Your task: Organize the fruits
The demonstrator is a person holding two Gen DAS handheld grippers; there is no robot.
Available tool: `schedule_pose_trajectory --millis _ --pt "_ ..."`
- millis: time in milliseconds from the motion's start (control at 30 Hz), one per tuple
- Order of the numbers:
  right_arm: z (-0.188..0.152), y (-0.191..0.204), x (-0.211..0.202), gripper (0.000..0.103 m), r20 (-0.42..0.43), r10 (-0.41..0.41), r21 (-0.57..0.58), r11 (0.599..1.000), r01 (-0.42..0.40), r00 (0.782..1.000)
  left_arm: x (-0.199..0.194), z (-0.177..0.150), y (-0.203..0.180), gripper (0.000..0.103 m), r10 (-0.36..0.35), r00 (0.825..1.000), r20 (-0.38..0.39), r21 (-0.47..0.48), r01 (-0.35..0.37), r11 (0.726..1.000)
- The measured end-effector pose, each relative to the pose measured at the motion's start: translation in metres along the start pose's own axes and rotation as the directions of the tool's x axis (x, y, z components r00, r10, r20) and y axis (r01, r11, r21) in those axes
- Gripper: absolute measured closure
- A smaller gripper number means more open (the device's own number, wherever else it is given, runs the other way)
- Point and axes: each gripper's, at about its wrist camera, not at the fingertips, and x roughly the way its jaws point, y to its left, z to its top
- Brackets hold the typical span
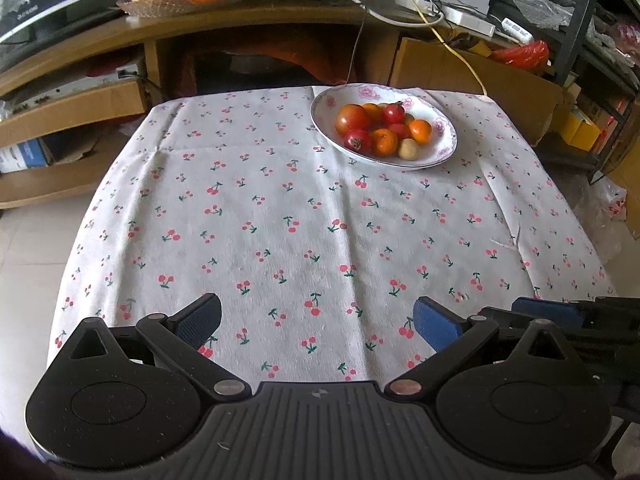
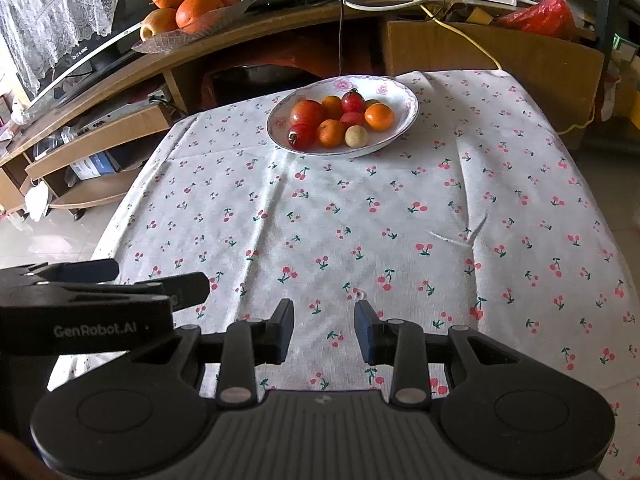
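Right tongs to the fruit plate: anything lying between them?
Nothing: only bare cherry-print tablecloth between the right tongs and the fruit plate, in the right wrist view.

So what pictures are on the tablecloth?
Little red cherries with green stems, on the white fabric tablecloth. The right wrist view shows them best.

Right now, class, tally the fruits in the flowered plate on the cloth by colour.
In the flowered plate:
Red fruits: 4
Orange fruits: 3
Beige fruit: 1
Total: 8 clearly visible
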Motion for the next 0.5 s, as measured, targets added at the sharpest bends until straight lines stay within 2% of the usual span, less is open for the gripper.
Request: schedule_pose_trajectory --millis 500 --pt "-0.0002 -0.0001 0.0004 0.071 0.0 -0.001 0.002 1.0 0.001 1.0 0.0003 -0.0004 -0.0012 0.0 0.011 1.0 0.012 0.026 -0.011 1.0"
